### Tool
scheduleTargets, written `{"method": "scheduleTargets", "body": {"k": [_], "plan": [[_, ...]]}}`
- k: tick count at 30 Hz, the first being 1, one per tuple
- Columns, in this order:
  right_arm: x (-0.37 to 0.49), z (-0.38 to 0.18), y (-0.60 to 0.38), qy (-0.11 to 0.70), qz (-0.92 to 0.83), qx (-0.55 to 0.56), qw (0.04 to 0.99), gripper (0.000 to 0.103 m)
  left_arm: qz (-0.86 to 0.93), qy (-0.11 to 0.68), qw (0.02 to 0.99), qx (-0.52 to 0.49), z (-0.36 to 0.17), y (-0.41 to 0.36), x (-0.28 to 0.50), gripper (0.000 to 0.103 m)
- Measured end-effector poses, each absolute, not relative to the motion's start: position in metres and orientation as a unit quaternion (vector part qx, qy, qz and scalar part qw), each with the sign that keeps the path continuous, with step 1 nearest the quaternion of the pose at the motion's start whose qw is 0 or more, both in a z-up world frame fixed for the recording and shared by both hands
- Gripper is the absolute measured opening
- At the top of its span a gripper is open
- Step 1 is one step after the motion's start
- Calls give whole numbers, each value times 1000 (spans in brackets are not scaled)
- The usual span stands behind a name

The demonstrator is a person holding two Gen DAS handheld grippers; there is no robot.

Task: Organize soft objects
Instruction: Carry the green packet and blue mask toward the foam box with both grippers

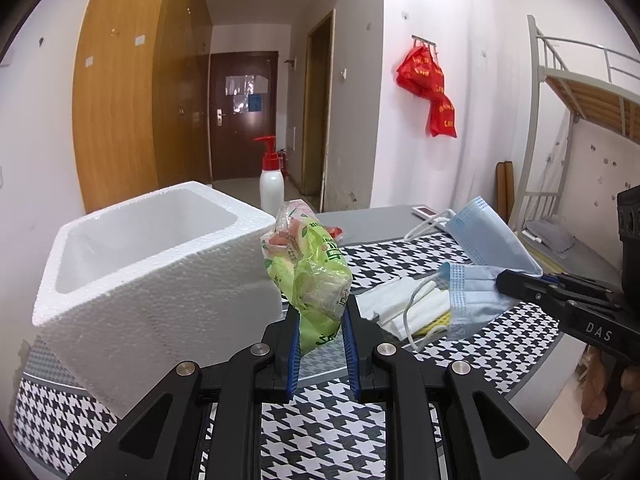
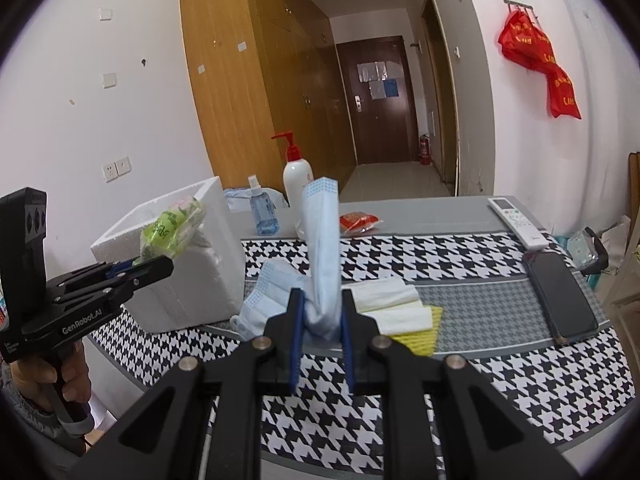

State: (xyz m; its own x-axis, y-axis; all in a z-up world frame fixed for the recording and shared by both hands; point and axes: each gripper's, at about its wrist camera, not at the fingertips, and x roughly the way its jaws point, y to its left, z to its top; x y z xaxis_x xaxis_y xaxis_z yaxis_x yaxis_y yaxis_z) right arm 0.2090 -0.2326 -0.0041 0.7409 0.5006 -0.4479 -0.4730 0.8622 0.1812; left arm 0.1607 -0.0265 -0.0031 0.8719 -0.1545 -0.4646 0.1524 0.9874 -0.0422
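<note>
At the bottom centre of the left wrist view, the left gripper [image 1: 320, 312] is pinched on a green plastic packet [image 1: 310, 268], which is held upright clear of the houndstooth tablecloth [image 1: 320, 420]. Just left of the packet, at middle left of the frame, a white foam box [image 1: 160, 280] is seen standing open on the table. To the right, folded white cloths [image 1: 394, 308] and a second blue mask [image 1: 472, 300] are lying on the cloth.

In the right wrist view, the right gripper [image 2: 320, 312] at bottom centre is clamped on the lower end of a blue face mask [image 2: 322, 248], which is raised upright above the tablecloth. A yellow cloth [image 2: 420, 336] is seen under the white cloths at lower centre right. Farther right a dark phone [image 2: 560, 296] and a white remote [image 2: 516, 222] are laid. Behind, at centre, a blue spray bottle [image 2: 262, 214], a white pump bottle [image 2: 298, 184] with a red top and a red packet [image 2: 358, 222] are found.
</note>
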Motion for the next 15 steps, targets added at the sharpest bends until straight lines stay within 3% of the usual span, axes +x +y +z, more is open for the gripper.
{"method": "scheduleTargets", "body": {"k": [15], "plan": [[210, 10, -217, 232, 266, 24, 935, 20, -80, 220, 972, -9, 10, -12, 150, 20]]}}
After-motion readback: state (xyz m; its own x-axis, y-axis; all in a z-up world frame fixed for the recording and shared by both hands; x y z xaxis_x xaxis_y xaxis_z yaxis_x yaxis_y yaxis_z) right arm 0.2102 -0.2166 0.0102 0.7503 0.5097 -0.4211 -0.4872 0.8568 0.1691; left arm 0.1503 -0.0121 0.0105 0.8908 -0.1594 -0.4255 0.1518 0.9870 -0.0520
